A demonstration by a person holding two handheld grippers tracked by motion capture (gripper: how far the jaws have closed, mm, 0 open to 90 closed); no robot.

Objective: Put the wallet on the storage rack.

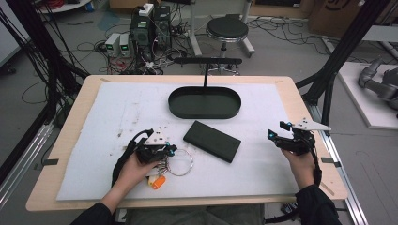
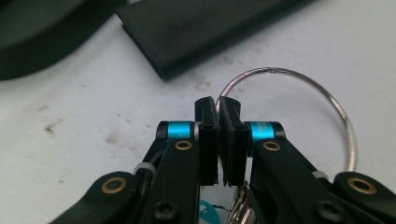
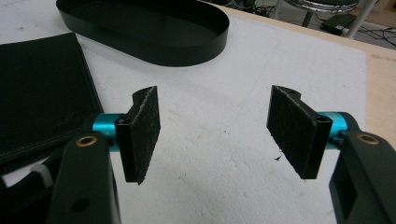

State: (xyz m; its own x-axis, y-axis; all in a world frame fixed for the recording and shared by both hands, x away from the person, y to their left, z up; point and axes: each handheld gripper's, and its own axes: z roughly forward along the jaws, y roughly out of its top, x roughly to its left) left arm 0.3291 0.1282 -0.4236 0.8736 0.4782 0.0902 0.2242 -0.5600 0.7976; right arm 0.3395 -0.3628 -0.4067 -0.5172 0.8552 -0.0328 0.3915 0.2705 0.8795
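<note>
The left hand-held gripper (image 2: pixel 218 109) is pinching the key ring (image 2: pixel 299 93) on the tabletop (image 1: pixel 122 108), not yet lifting it toward the far tray (image 1: pixel 204 102), while the right hand-held gripper (image 3: pixel 212 133) is waiting wide open.

No legible text, label, brand, number or sign on anything.

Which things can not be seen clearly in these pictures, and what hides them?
- Keys on the ring: high view, too small and partly under the left hand-held gripper; left gripper view, hidden behind its arms.
- Orange tag: high view, too small to identify, partly under the left hand.
- Wallet: right gripper view, cut off by the left edge.
- Tray: left gripper view, blurred, cut by the top edge.
</note>
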